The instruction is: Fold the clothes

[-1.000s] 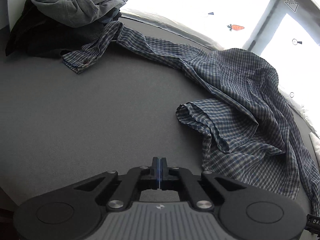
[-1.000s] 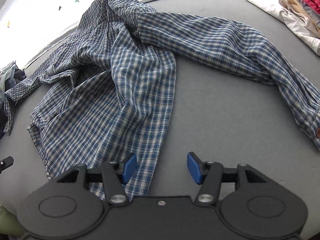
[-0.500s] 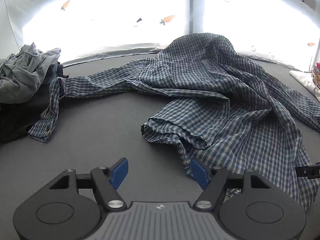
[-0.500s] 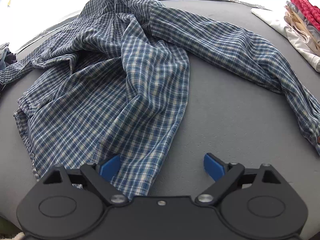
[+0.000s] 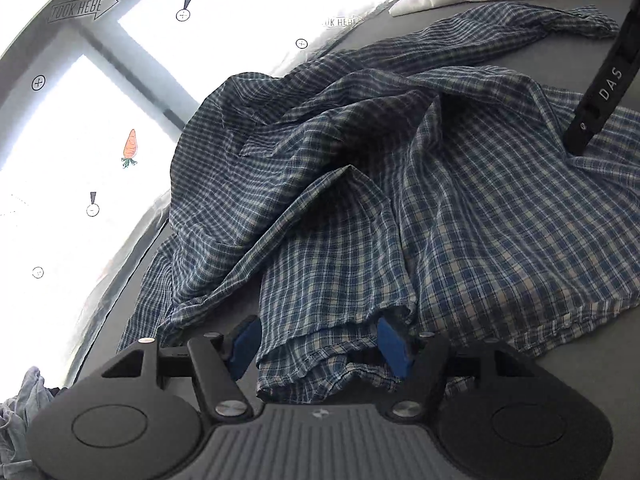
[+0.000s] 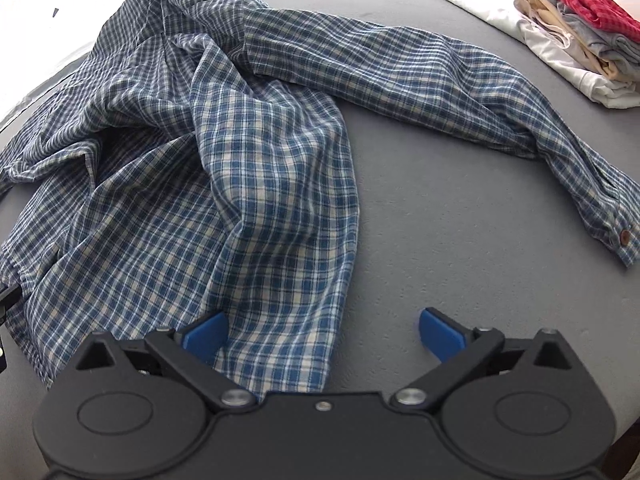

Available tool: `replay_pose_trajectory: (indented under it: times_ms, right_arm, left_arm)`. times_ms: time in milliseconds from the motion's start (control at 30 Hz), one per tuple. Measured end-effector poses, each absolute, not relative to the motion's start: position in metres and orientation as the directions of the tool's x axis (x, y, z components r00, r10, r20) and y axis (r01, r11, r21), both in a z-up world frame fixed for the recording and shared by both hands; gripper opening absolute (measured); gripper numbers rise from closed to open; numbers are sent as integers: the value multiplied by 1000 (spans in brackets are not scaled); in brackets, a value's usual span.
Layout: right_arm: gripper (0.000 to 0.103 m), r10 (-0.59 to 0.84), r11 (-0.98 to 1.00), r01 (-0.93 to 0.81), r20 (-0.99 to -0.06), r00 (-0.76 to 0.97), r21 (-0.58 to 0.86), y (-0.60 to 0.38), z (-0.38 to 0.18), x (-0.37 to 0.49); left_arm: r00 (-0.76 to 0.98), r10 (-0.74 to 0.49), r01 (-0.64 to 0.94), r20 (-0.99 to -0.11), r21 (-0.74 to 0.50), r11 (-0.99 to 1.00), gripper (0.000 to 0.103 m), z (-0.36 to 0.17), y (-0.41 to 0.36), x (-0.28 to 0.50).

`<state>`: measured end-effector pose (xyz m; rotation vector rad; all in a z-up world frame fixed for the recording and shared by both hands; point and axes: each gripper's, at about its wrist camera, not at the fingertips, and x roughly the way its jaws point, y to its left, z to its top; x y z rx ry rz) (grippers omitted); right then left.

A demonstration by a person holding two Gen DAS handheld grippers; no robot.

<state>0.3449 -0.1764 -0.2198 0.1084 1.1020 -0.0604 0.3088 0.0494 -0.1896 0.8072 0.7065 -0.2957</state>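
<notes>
The shirt (image 6: 248, 184) is soft, thin woven checked cloth; the counter (image 6: 460, 240) is matt, grainy grey; the right gripper (image 6: 322, 334) is matt black plastic.

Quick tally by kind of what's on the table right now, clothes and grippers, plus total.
Plaid shirt, spread crumpled on the grey table: 1
Folded clothes stack, far right: 1
Unfolded clothes heap, only partly in view: 1
Grippers, both open over the shirt's hem: 2, left gripper and right gripper
Total: 5
</notes>
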Motion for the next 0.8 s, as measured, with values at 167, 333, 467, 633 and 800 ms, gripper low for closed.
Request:
replay_pose_trajectory:
  times_ms: [167,333,467,633,800]
  right_arm:
    - [103,-41,986,163,-883,467,40,-172,-221,345]
    - [103,-60,979,198,-879,474,40,-172,-221,346]
    - [103,-67,978,206,-875,479,38,-171,-221,345]
    - [103,-67,979,199,-871,486,35,-171,-221,345]
    - [103,-56,984,176,-871,488,35,-171,-220,345]
  left_arm:
    - [735,-52,609,-677,624,489,57,-196,53,301]
    - [726,-82,658,-682,657,367,57,-204,59,294]
    - [738,-87,648,-669,666,369,58,-209,60,301]
    - [740,-94,638,-666,650,413,56,-210,54,313]
    - [721,-78,623,-688,594,509,6,-206,51,323]
